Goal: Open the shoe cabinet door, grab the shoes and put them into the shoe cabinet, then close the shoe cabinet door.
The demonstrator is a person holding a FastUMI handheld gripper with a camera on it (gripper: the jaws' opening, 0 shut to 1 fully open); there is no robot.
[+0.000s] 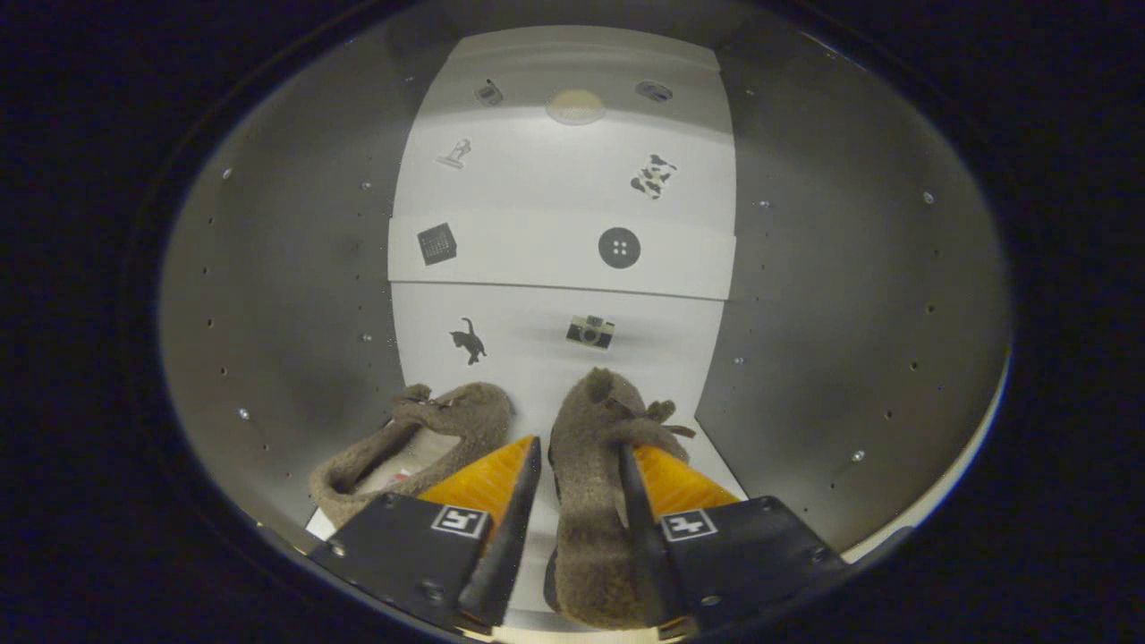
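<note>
You've got the gripper [580, 487] fingers pinching the right shoe [590, 483] inside the cabinet [850, 295], its long axis pointing straight ahead, parallel to the other shoe [420, 438] just left.

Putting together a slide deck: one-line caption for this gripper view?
Inside the shoe cabinet, the gripper holds one fuzzy shoe beside its mate.

Small printed pictures dot the upper frame: a cat [468, 341], a camera [590, 332], a button [619, 248], a dark cube [436, 243].
</note>
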